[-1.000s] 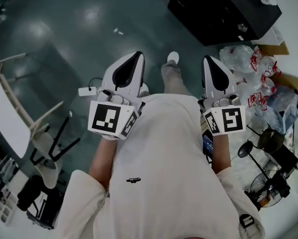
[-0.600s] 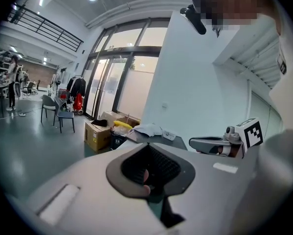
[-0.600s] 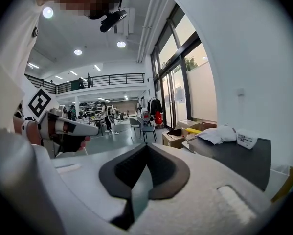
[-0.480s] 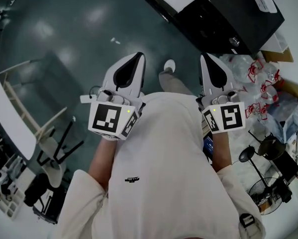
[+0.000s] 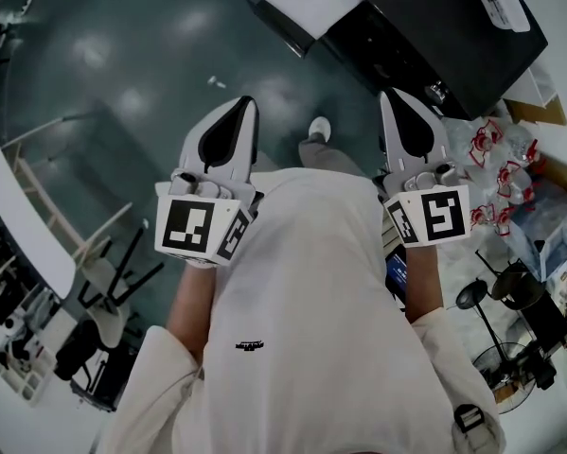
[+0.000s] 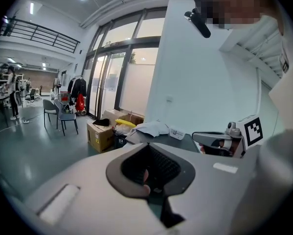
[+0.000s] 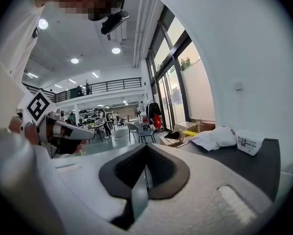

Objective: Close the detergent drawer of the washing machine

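No washing machine or detergent drawer can be picked out in any view. In the head view both grippers are held in front of the person's white shirt, above a dark floor. My left gripper (image 5: 236, 105) points forward with its jaws together and nothing between them. My right gripper (image 5: 395, 96) is likewise shut and empty, its tip near a black cabinet (image 5: 434, 26). The left gripper view shows the left gripper's (image 6: 151, 173) dark pads closed, with the right gripper (image 6: 217, 140) alongside. The right gripper view shows the right gripper's (image 7: 145, 173) pads meeting.
A white panel (image 5: 311, 8) lies at the black cabinet's left end. Plastic bags and red items (image 5: 491, 149) are piled at the right, with fans and stands (image 5: 510, 348) below them. A white table with chairs (image 5: 27, 225) stands at the left. Cardboard boxes (image 6: 100, 133) sit by the windows.
The black cabinet and its white panel have come further into the head view. The left gripper has shifted slightly left. Both grippers stay shut and empty.
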### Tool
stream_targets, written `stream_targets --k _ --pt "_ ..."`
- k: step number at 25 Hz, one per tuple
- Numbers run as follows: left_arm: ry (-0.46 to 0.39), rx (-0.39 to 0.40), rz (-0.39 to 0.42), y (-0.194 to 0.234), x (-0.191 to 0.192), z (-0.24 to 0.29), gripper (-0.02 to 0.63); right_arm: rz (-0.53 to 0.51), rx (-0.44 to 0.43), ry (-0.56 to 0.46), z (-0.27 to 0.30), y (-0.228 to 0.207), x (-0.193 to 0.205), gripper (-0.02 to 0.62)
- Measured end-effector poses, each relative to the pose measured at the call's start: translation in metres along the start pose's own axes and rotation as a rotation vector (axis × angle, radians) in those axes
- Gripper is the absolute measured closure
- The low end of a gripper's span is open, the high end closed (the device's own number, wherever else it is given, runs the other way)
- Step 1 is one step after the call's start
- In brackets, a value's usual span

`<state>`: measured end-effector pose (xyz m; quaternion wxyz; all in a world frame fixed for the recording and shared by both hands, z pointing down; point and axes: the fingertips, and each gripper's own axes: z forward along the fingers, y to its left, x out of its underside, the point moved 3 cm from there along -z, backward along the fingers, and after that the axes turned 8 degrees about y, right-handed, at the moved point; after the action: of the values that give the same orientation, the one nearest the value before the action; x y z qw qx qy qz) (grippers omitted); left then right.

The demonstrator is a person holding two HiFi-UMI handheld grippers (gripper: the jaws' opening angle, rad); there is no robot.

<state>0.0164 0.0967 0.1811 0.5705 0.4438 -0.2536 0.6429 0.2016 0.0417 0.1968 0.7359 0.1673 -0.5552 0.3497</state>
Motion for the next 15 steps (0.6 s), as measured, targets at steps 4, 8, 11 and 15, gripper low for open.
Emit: stream_targets --k 4,8,11,15 --pt "0.028 -0.020 -0.008 0.002 0.002 0.010 0.589 0.015 -0.017 0.017 0.008 -0.012 0.004 0.598" --pt "0.038 -0.030 -0.023 0.011 -0.001 0.016 0.589 0.020 -0.034 0.036 0.020 -0.013 0.006 0.598" --pt "0.043 -0.018 -0.026 0.020 -0.006 0.020 0.589 0.021 -0.033 0.044 0.029 -0.009 0.003 0.598" --pt "0.030 0.013 -0.016 0.039 -0.015 0.031 0.589 0.007 -0.009 0.033 0.047 -0.004 -0.008 0.598"
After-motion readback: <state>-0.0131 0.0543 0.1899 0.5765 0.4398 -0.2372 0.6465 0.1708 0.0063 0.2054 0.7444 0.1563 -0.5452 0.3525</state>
